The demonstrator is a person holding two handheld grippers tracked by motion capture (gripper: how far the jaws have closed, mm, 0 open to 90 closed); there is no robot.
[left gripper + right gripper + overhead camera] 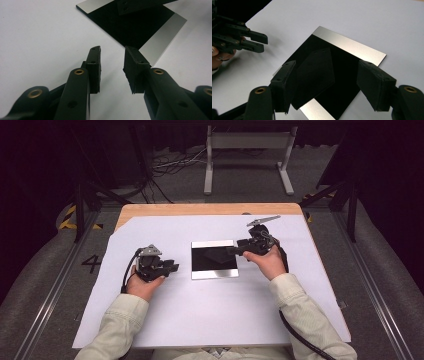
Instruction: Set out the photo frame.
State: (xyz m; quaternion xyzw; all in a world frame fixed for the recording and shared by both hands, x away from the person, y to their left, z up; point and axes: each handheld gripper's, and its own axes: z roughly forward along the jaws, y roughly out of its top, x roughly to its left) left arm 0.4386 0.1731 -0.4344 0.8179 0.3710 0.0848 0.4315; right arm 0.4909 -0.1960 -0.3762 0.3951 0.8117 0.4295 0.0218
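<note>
A square plate point(215, 260) with a glossy black middle and silver strips along its far and near edges lies flat on the white sheet point(210, 315). My left gripper point(175, 267) rests on the sheet just left of the plate, its jaws open and pointing at it. In the left gripper view the gripper point(112, 53) has nothing between its pads, and the plate point(140, 27) lies just ahead. My right gripper point(231, 251) hovers over the plate's right edge. Its jaws point(327, 63) stand wide open above the plate point(342, 57), which mirrors one jaw. The left gripper point(259, 42) lies beyond.
The white sheet covers most of a wooden table point(200, 209), whose bare edge shows at the back. Beyond the table stands a white metal frame point(247, 142), with cables point(170, 165) on the floor. Dark rails run along both sides.
</note>
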